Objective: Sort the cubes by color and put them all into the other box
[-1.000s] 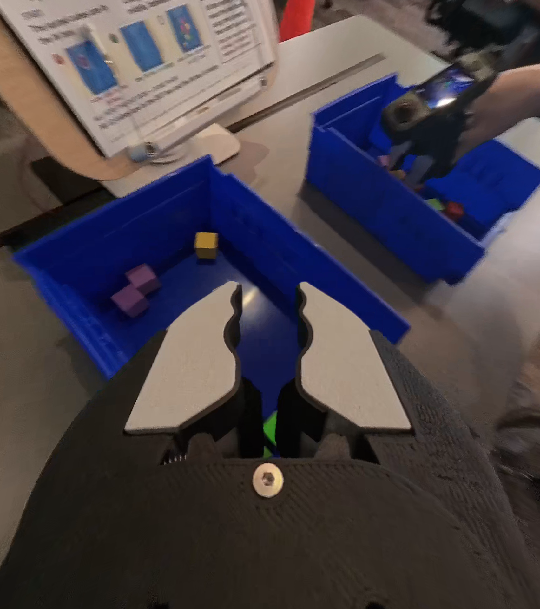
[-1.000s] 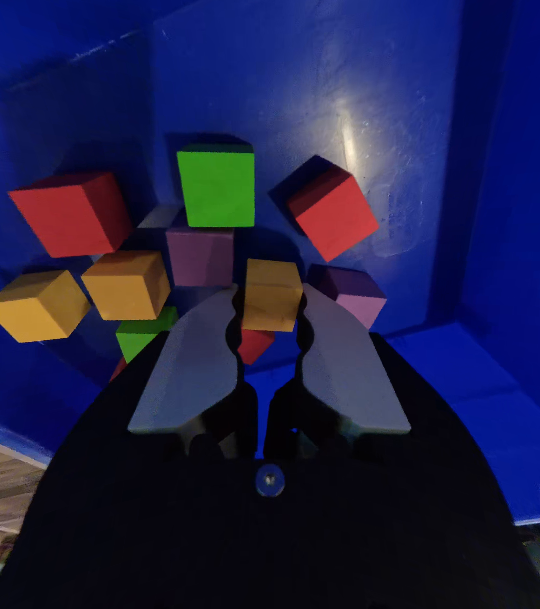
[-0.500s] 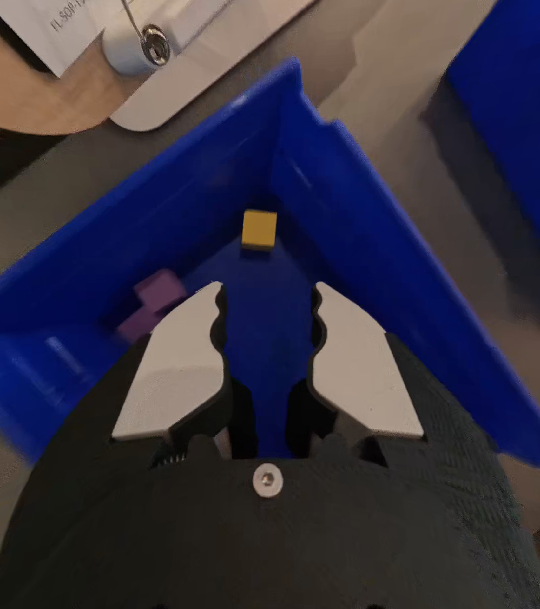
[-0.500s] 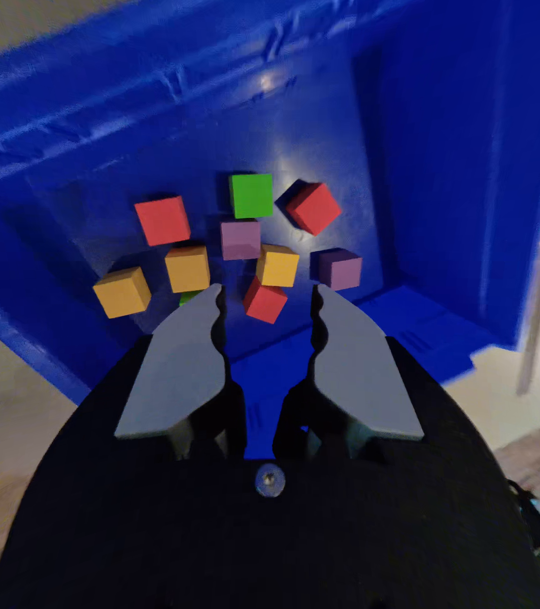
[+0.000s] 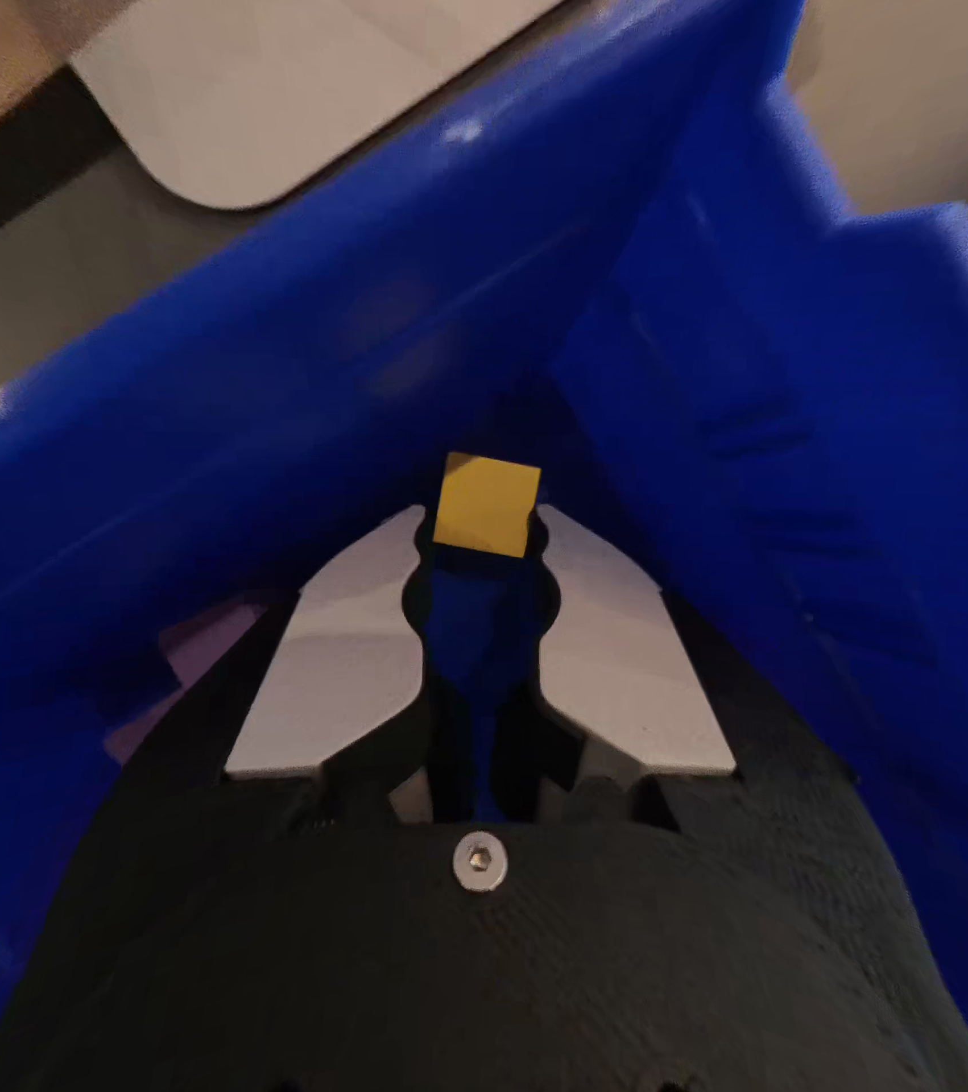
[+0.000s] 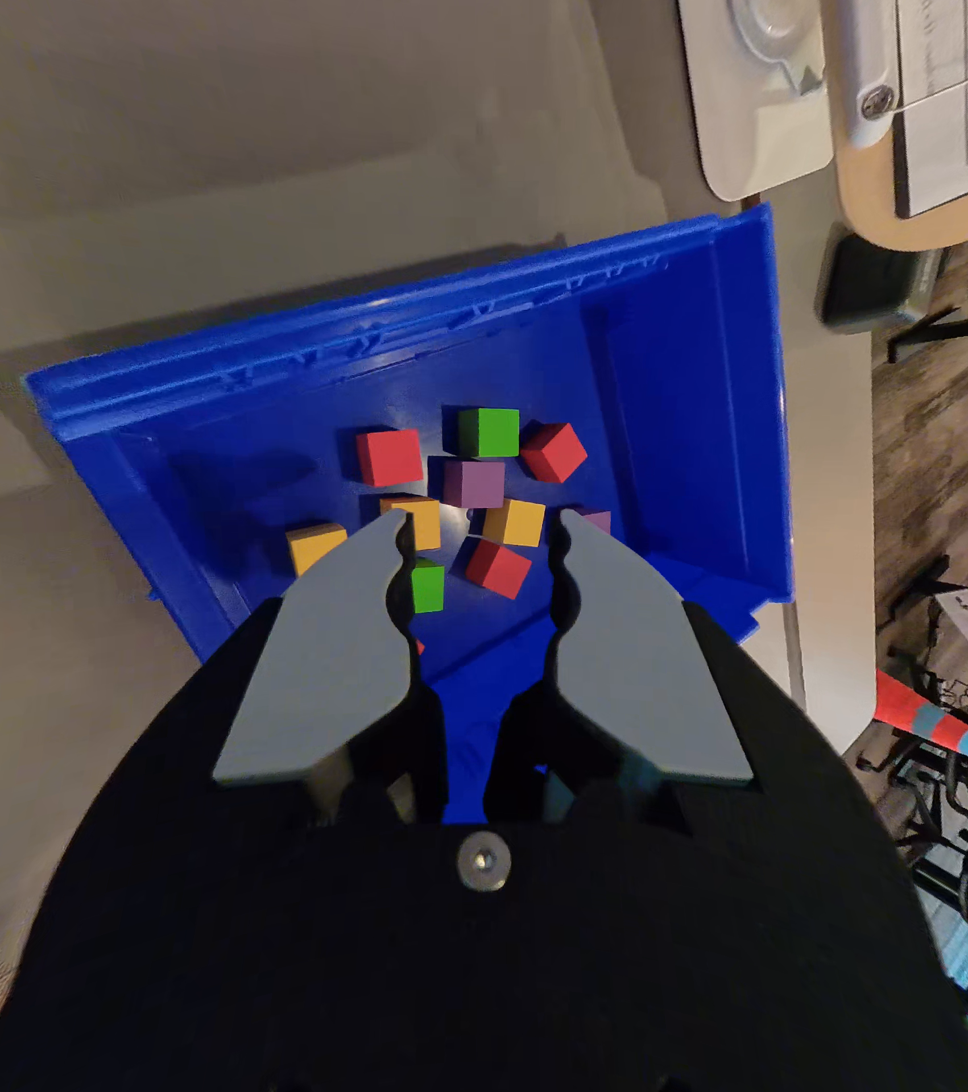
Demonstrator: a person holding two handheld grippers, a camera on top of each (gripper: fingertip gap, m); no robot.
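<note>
In the left wrist view my left gripper (image 5: 481, 520) is deep in a corner of a blue bin (image 5: 292, 384). Its two fingertips are shut on the sides of a yellow cube (image 5: 484, 505). Purple cubes (image 5: 204, 644) lie to its left, partly hidden by the finger. In the right wrist view my right gripper (image 6: 481, 515) is open and empty, above a second blue bin (image 6: 694, 413). That bin holds several loose cubes, among them a purple one (image 6: 474, 484), a yellow one (image 6: 516, 523), a red one (image 6: 498, 568) and a green one (image 6: 428, 586).
A white stand base (image 6: 759, 88) and a board with a printed sheet (image 6: 966, 88) stand beyond the bins on the grey table (image 6: 233, 177). The table edge runs down the right. Past it are wooden floor, dark gear and a striped cone (image 6: 942, 721).
My left gripper opened, dropped into the bin corner and closed on the yellow cube. My right gripper let go of a yellow cube and rose well above its bin with jaws apart.
</note>
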